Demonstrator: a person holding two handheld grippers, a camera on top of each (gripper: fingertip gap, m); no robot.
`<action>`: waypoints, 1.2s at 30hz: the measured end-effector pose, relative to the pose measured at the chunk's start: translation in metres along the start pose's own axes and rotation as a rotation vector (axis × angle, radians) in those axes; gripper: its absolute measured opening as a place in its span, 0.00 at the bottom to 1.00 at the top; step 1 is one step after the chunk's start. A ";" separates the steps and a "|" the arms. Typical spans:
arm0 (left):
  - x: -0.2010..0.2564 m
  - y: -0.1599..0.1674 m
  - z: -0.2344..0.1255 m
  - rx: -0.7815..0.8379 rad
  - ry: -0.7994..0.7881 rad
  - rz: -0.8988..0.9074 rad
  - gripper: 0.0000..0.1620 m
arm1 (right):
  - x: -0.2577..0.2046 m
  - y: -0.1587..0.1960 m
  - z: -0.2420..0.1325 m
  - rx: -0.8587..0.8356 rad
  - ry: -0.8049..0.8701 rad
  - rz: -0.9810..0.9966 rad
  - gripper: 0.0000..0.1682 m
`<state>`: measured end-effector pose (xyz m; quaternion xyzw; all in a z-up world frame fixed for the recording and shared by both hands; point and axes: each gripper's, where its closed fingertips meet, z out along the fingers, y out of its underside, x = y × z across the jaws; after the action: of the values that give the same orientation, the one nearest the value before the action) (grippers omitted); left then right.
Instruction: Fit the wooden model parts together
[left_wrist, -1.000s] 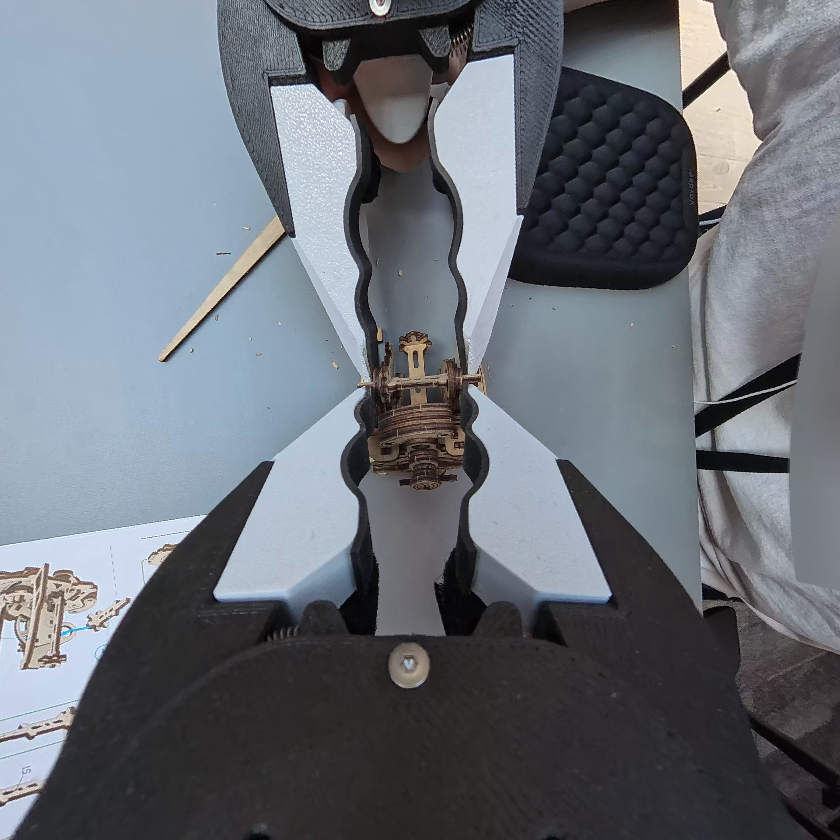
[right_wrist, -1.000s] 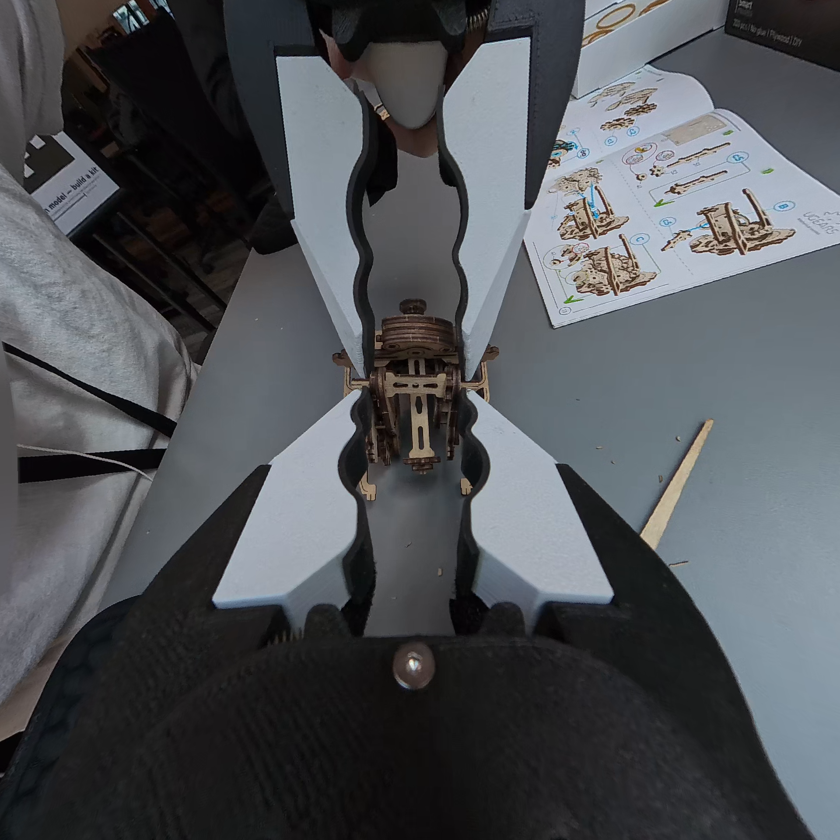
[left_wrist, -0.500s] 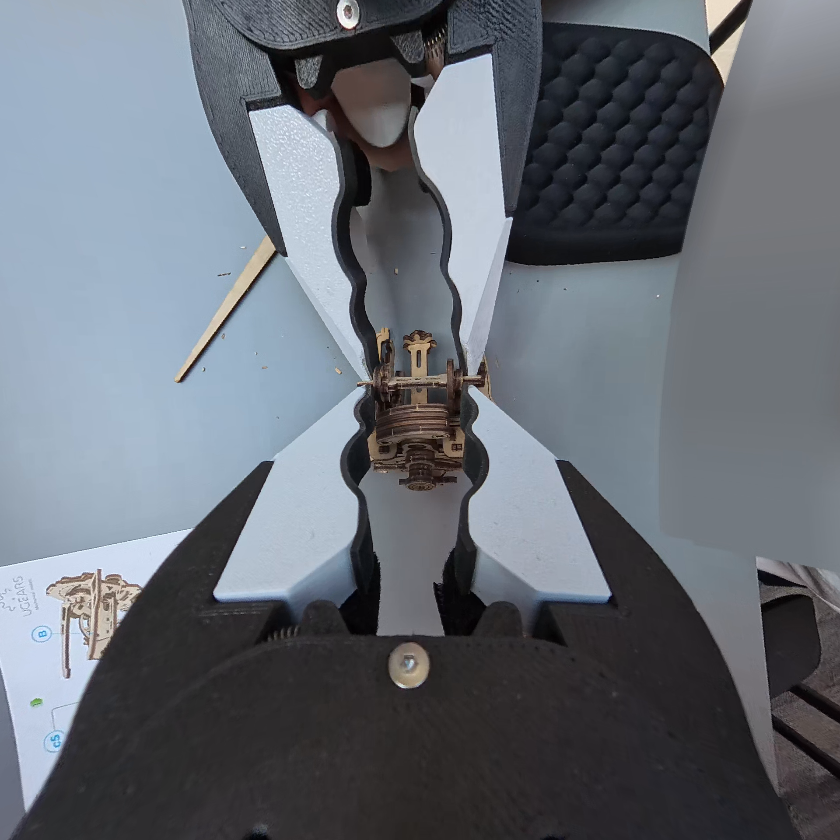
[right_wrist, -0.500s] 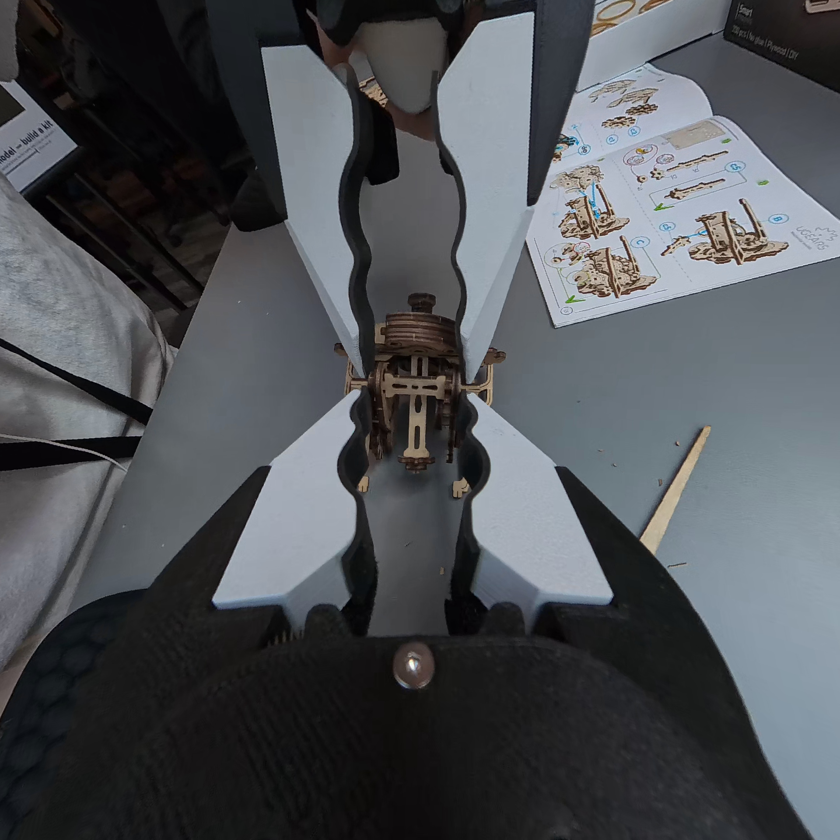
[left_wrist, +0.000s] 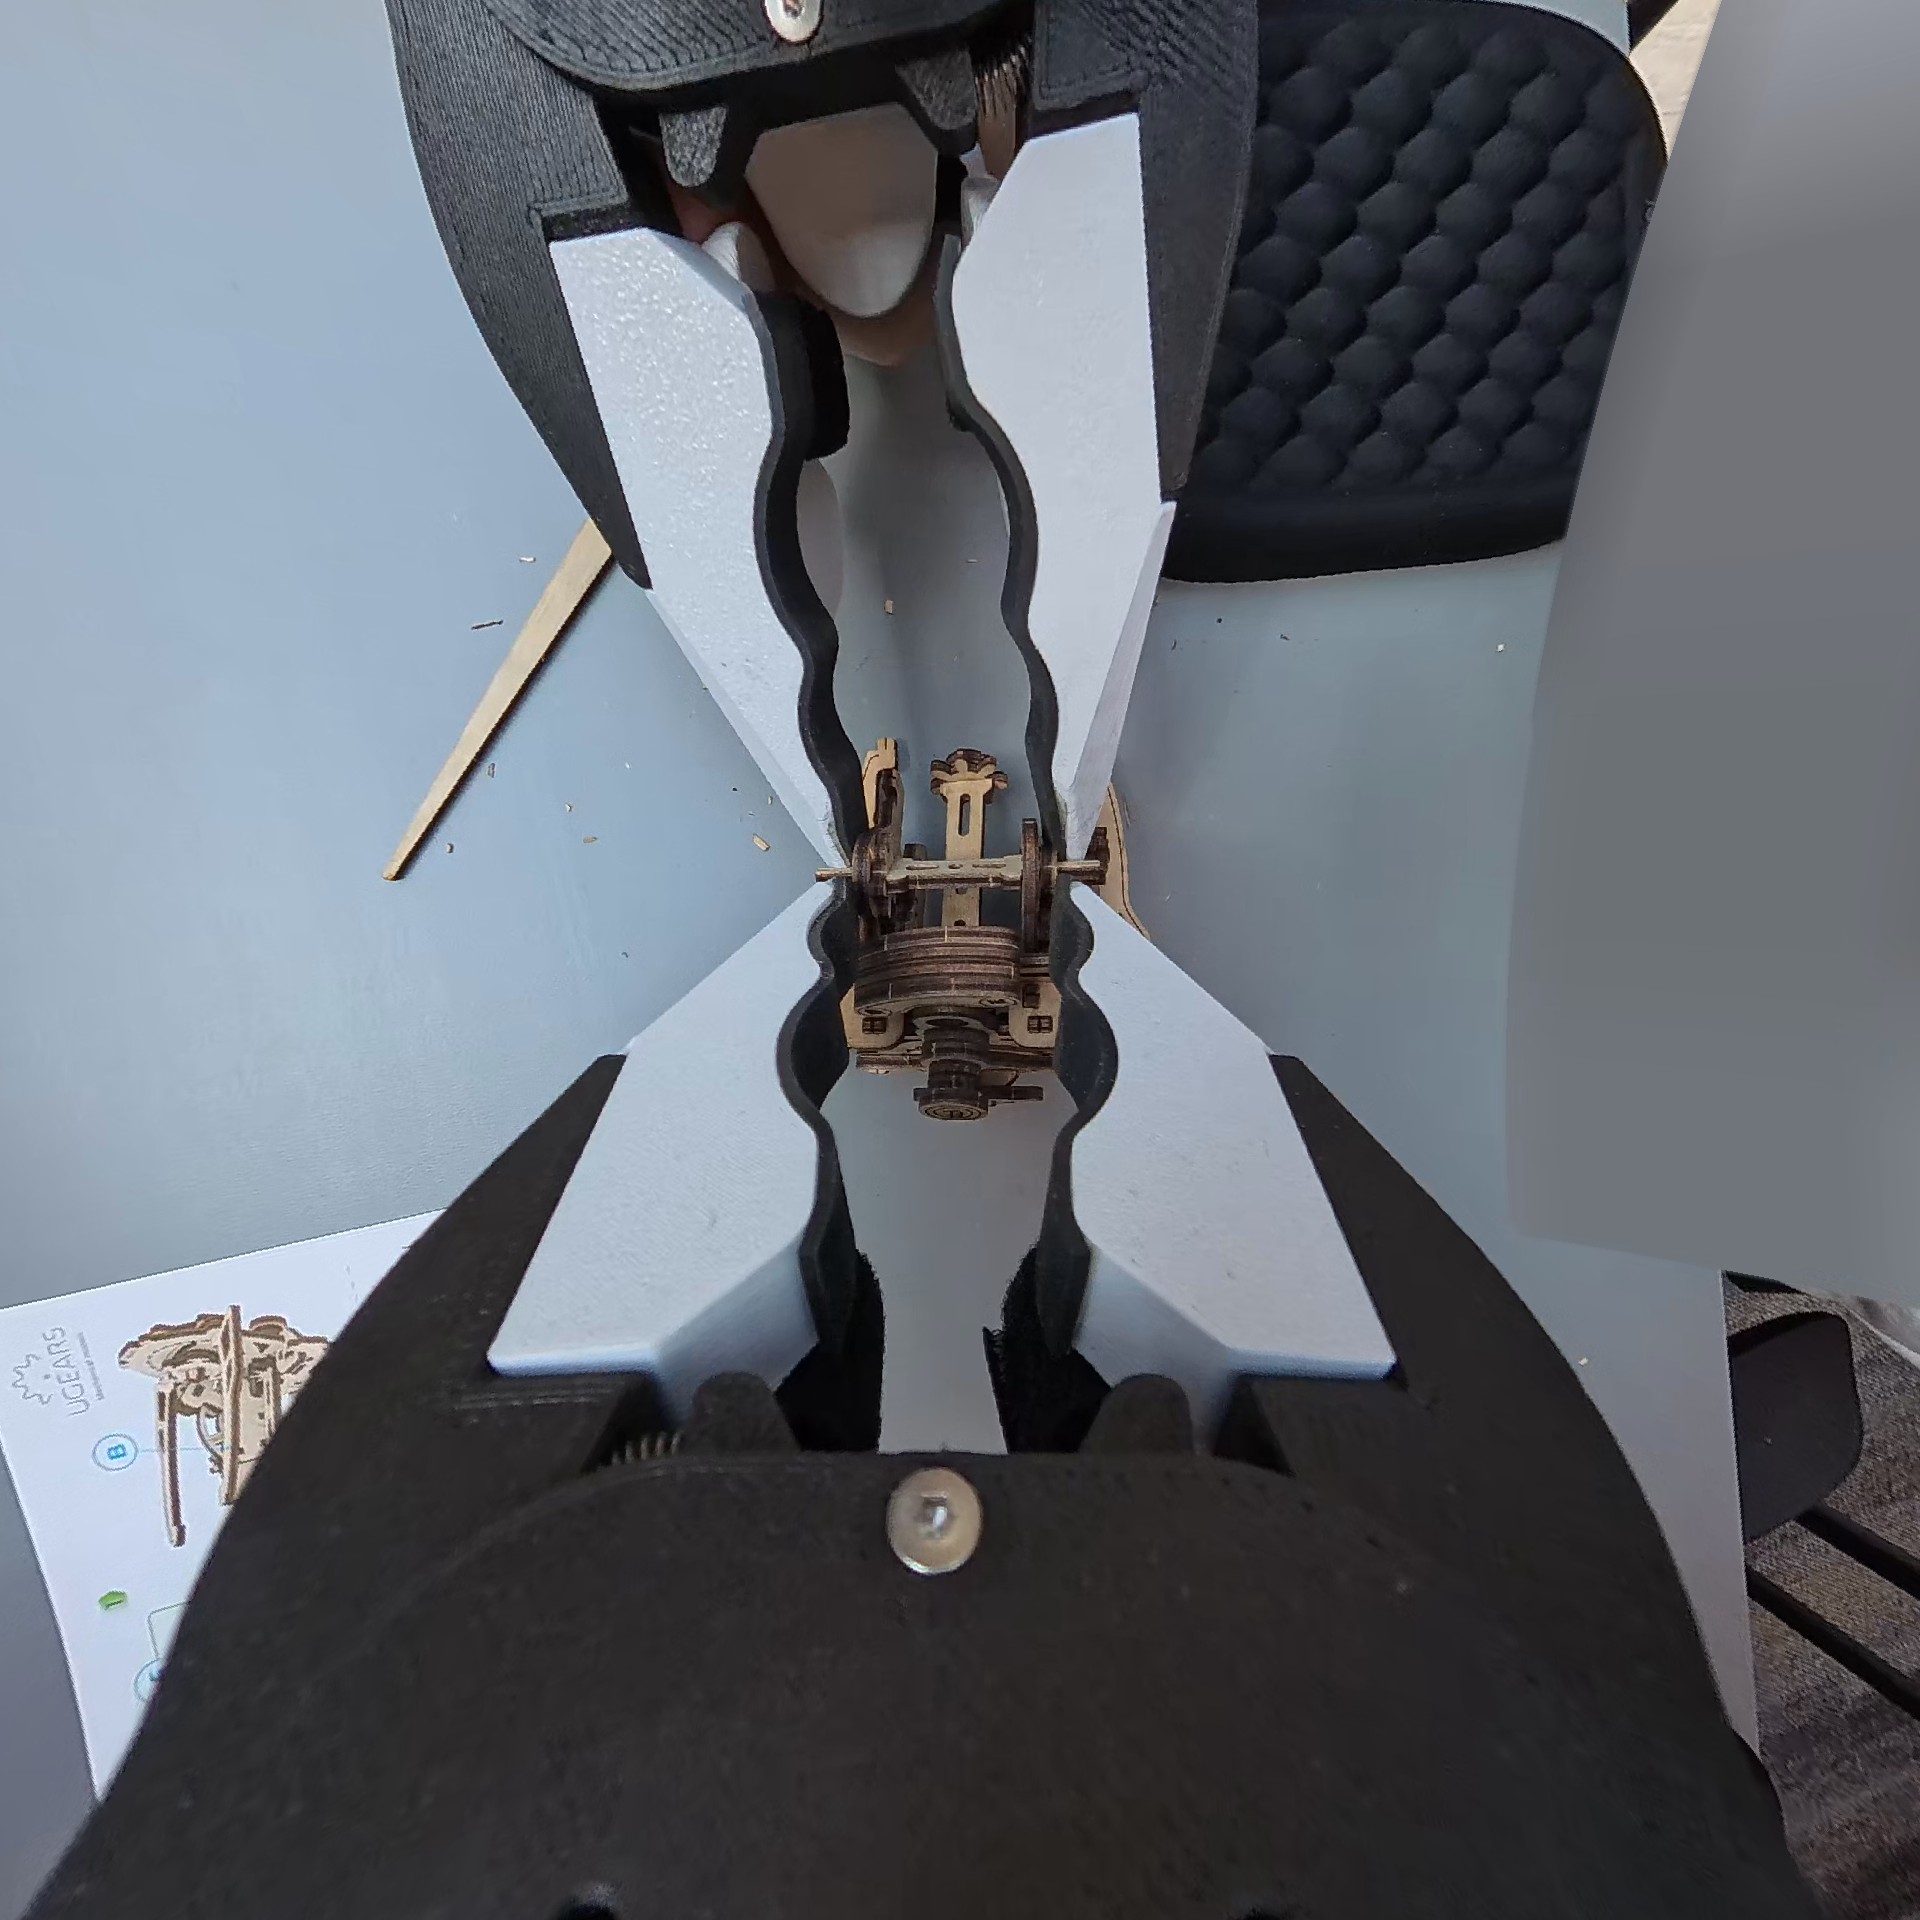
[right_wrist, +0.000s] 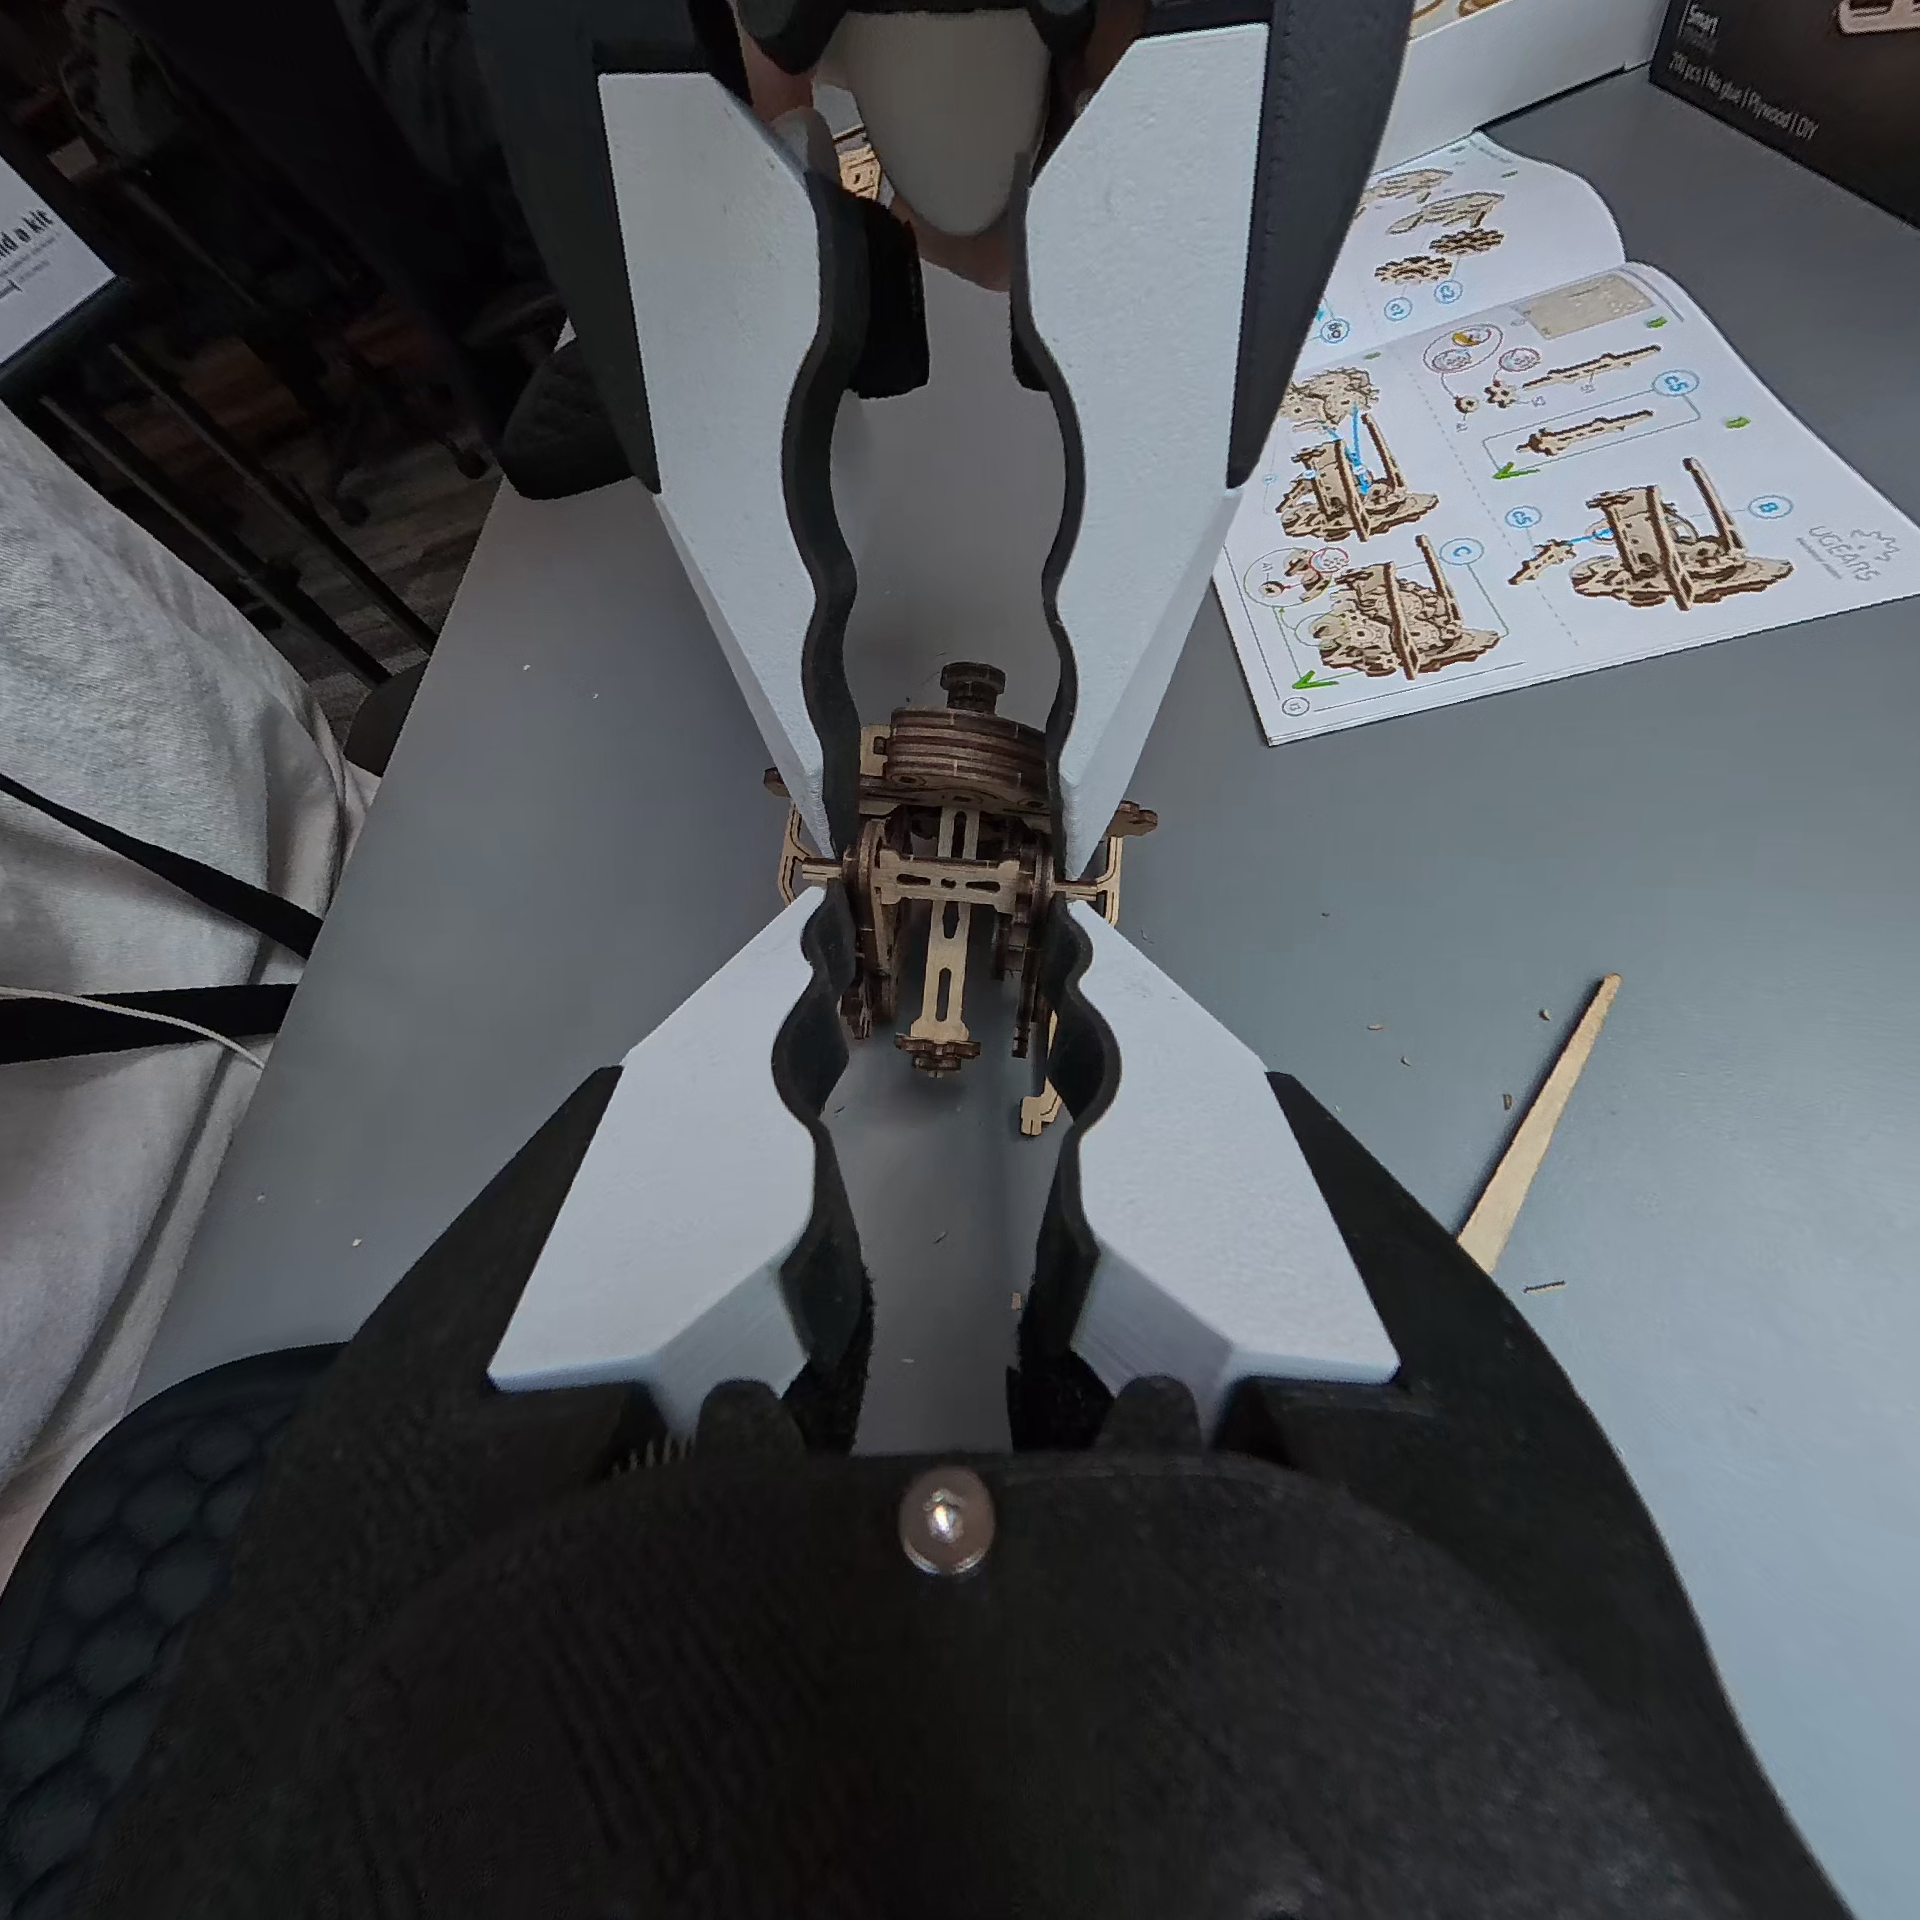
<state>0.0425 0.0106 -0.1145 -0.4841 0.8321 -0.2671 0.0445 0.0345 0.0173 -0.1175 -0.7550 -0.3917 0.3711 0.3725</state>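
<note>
A small wooden model (left_wrist: 951, 966) with a stacked disc, a cross axle and side wheels is clamped between both grippers, which meet tip to tip over the grey table (left_wrist: 208, 520). My left gripper (left_wrist: 948, 914) is shut on the disc and base end. My right gripper (left_wrist: 956, 826) comes in from the opposite side and is shut on the axle and wheel end. In the right wrist view the model (right_wrist: 940, 894) sits between my right gripper (right_wrist: 943, 914) and the left gripper (right_wrist: 948, 821). I cannot tell whether its feet touch the table.
A thin wooden stick (left_wrist: 499, 707) lies on the table, also in the right wrist view (right_wrist: 1538, 1122). A printed instruction sheet (right_wrist: 1558, 468) lies beyond it, also in the left wrist view (left_wrist: 156, 1455). A black quilted cushion (left_wrist: 1403, 312) sits at the table edge. A person's grey clothing (right_wrist: 125, 727) is close by. Left and right tips are no more than a few centimetres apart. Left tips and right tips are each some 9 cm from the thin wooden stick (left_wrist: 499, 707). My right wrist view (right_wrist: 1503, 1171) looks at it from another angle.
Both grippers have stayed shut on the model and shifted together a little. The cushion and instruction sheet have slid across the views, and the model has turned slightly.
</note>
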 end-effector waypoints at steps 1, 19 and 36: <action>0.000 0.000 0.000 -0.003 0.001 0.002 0.21 | 0.000 0.000 0.000 -0.005 -0.003 0.000 0.20; 0.001 -0.001 -0.006 0.028 0.043 -0.040 0.23 | -0.001 -0.006 -0.001 0.046 -0.076 0.093 0.21; 0.001 -0.001 -0.005 0.033 0.038 -0.063 0.23 | -0.001 -0.005 -0.001 0.060 -0.077 0.105 0.21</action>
<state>0.0415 0.0116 -0.1098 -0.5043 0.8125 -0.2911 0.0281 0.0337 0.0181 -0.1123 -0.7481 -0.3542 0.4307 0.3596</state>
